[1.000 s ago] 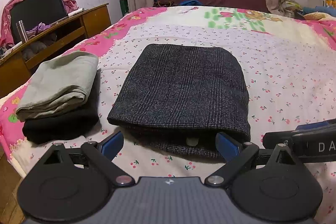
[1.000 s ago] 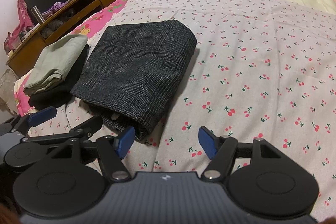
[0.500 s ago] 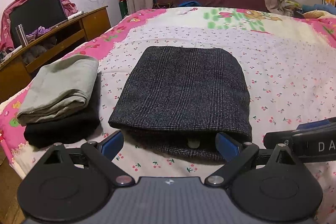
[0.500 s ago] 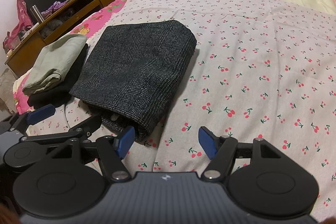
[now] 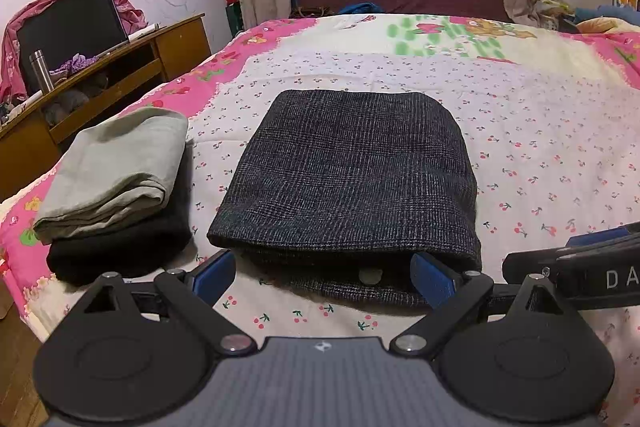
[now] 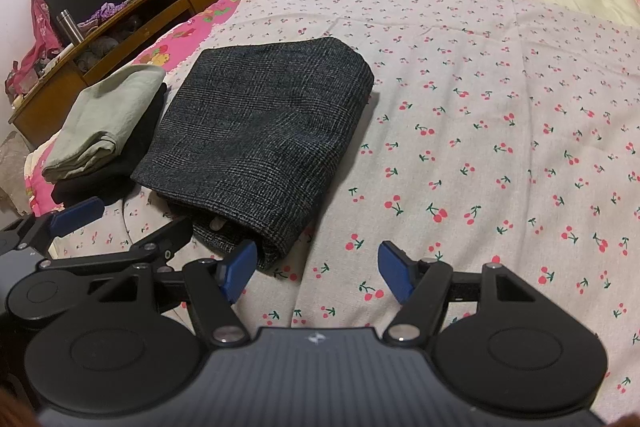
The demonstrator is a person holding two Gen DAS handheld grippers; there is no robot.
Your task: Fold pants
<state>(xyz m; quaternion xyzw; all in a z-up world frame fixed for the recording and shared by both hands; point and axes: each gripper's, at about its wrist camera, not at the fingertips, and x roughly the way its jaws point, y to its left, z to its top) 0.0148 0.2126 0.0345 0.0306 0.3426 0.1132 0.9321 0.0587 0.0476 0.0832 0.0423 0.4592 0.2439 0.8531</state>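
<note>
Item: dark grey checked pants (image 5: 352, 175), folded into a compact rectangular bundle, lying flat on the cherry-print bedsheet (image 5: 540, 147) directly ahead of the left gripper (image 5: 324, 273), its near edge between that gripper's blue fingertips (image 5: 430, 277); ahead and to the left of the right gripper (image 6: 316, 265), whose left fingertip sits just beside the bundle's near corner. Condition: both grippers spread wide, holding nothing. Handling, by judgement: thick woven cloth, soft but with some body, moderately heavy for a garment, not slippery, not fragile; layers may slide apart if lifted by one edge. The near edge gapes, showing a pale button (image 5: 370, 274) and an under-layer poking out; best taken at the two near corners, pinching all layers. Adjacent: folded sage-green garment (image 5: 116, 167) on a black one (image 5: 120, 251), left of the left fingers. Change from earlier frames: practically none; the bundle lies as before, both grippers equally spread, the left view only slightly shifted.
</note>
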